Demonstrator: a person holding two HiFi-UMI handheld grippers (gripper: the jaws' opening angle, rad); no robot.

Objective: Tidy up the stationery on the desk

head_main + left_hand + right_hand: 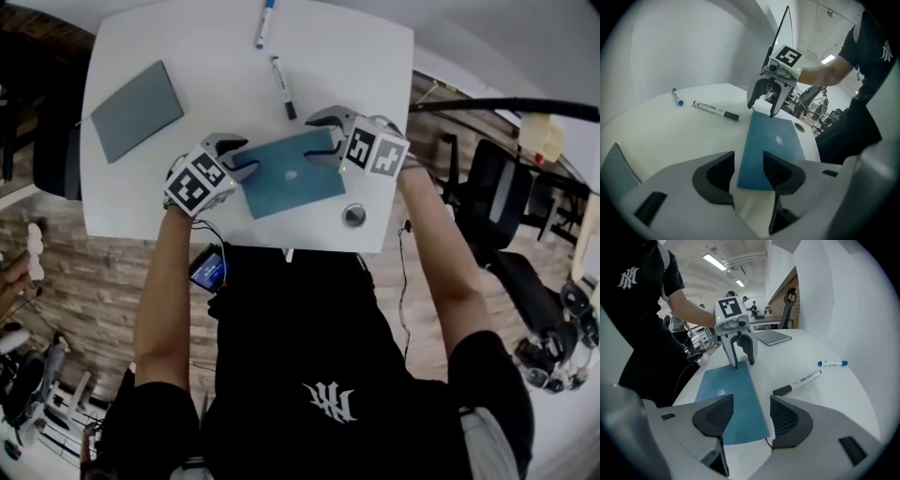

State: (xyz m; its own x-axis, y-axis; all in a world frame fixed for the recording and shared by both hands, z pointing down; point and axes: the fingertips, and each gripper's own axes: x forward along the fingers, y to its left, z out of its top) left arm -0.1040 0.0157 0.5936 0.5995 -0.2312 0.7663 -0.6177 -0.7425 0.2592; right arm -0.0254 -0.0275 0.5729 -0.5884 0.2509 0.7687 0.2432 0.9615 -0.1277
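A teal notebook [292, 173] lies flat near the front of the white desk [375, 66]. My left gripper [242, 157] is open at its left end, and that end shows in the gap between the jaws without either pad touching it [749, 168]. My right gripper [319, 137] is open at the opposite end, its jaws standing over the book's near corner [752, 416]. Beyond the book lie a black-capped marker [283, 87] and a blue-capped marker [265, 22]. A grey notebook [137, 110] rests at the desk's far left.
A round metal cable grommet [353, 216] sits in the desk near its front edge, right of the teal notebook. Black office chairs [492, 183] stand to the right of the desk. The person's body is close against the front edge.
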